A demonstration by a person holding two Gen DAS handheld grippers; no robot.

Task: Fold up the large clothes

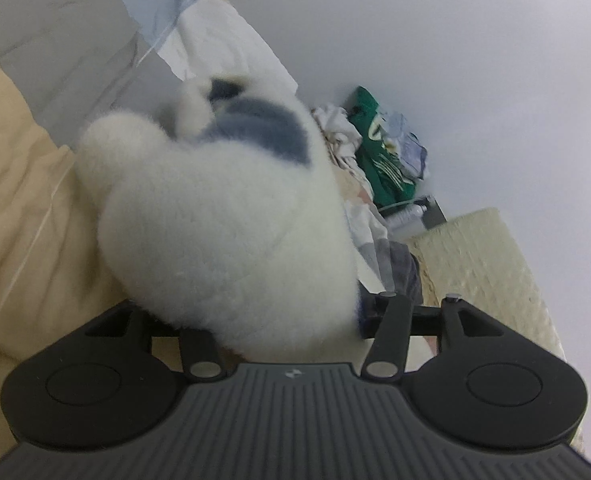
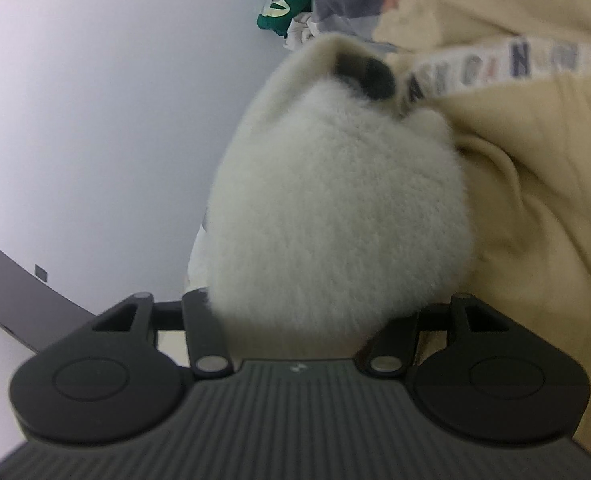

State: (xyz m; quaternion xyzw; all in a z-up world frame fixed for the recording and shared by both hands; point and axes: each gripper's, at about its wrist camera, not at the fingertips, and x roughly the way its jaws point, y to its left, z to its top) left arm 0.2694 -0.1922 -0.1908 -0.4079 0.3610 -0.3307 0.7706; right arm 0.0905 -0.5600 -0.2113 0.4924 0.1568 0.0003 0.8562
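A fluffy white fleece garment (image 1: 223, 208) with a blue-grey patch (image 1: 263, 128) fills the middle of the left wrist view. It bulges out from between the jaws of my left gripper (image 1: 287, 268) and hides both fingertips; the gripper looks shut on it. In the right wrist view another bunch of the same white fleece (image 2: 335, 184), with a dark patch (image 2: 367, 72) at its far end, sits between the jaws of my right gripper (image 2: 315, 276). It covers those fingertips too, and that gripper also looks shut on it. Both views are tilted and blurred.
Cream bedding (image 1: 11, 200) and a grey and white blanket (image 1: 55, 40) lie on the left. A heap of clothes with a green garment (image 1: 375, 148) lies against the white wall. A beige garment with a lettered band (image 2: 495, 68) lies on the right, and a dark board (image 2: 23, 292) at the lower left.
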